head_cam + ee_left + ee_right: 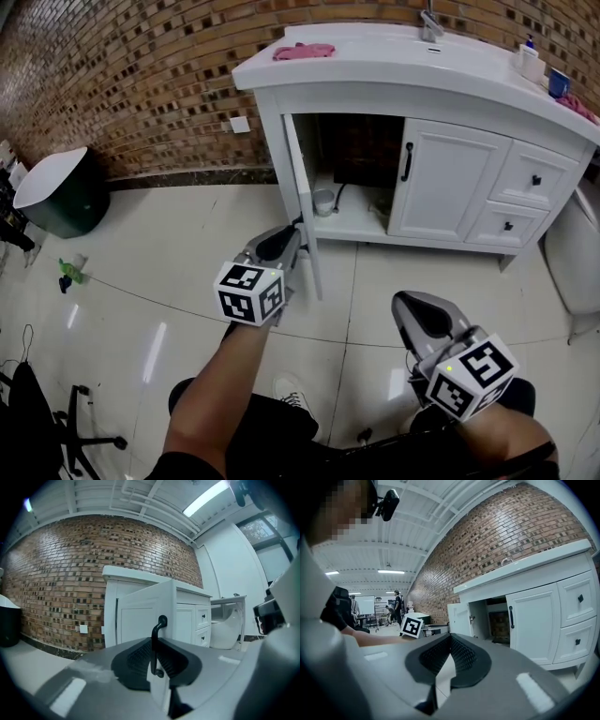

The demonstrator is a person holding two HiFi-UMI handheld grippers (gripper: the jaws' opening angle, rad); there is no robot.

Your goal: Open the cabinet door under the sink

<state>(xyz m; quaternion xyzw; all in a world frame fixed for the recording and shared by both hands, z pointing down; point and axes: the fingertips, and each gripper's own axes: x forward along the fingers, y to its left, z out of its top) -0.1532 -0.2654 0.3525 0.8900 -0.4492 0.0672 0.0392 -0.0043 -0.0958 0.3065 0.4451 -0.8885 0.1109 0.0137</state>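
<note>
The white vanity (375, 94) stands against the brick wall with a sink top. Its left cabinet door (302, 187) is swung out toward me, edge-on in the head view. My left gripper (289, 239) is at the door's outer edge, shut on the black door handle (158, 632). In the left gripper view the handle stands upright between the dark pads (136, 660). The door panel (140, 613) fills the space just beyond. My right gripper (412, 307) hangs lower right over the floor, well short of the vanity, shut with nothing in it (450, 639).
The right cabinet door (445, 183) is closed, with two drawers (532, 180) beside it. A small pot (323, 202) sits inside the open compartment. A pink cloth (303, 52) lies on the counter. A dark bin (61, 192) stands left, a toilet (572, 253) right, a chair base (84, 431) near my legs.
</note>
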